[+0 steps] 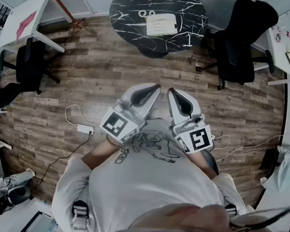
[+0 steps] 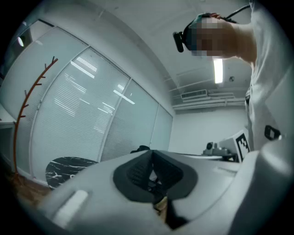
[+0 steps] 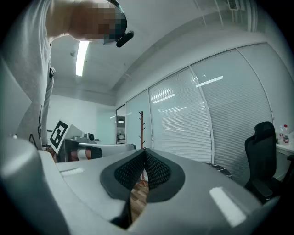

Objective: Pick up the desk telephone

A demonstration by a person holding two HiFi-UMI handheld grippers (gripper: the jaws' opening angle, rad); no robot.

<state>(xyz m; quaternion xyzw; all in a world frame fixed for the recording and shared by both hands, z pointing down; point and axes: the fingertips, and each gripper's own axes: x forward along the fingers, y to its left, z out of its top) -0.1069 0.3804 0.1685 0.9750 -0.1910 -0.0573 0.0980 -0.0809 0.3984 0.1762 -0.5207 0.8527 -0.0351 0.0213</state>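
Desk telephone (image 1: 161,24): pale, on the round black marbled counter (image 1: 128,4), well apart from both grippers; long axis runs across the head view.
Writing on it: too small to read.
Left hand-held gripper (image 1: 149,91): jaws fully together, nothing between them.
Right hand-held gripper (image 1: 178,98): jaws fully together, nothing between them.

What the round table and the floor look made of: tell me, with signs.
Round table: marble or marble-look top, smooth; black with white veins. Floor: wood or wood-look laminate, matt; brown grained planks with seams.
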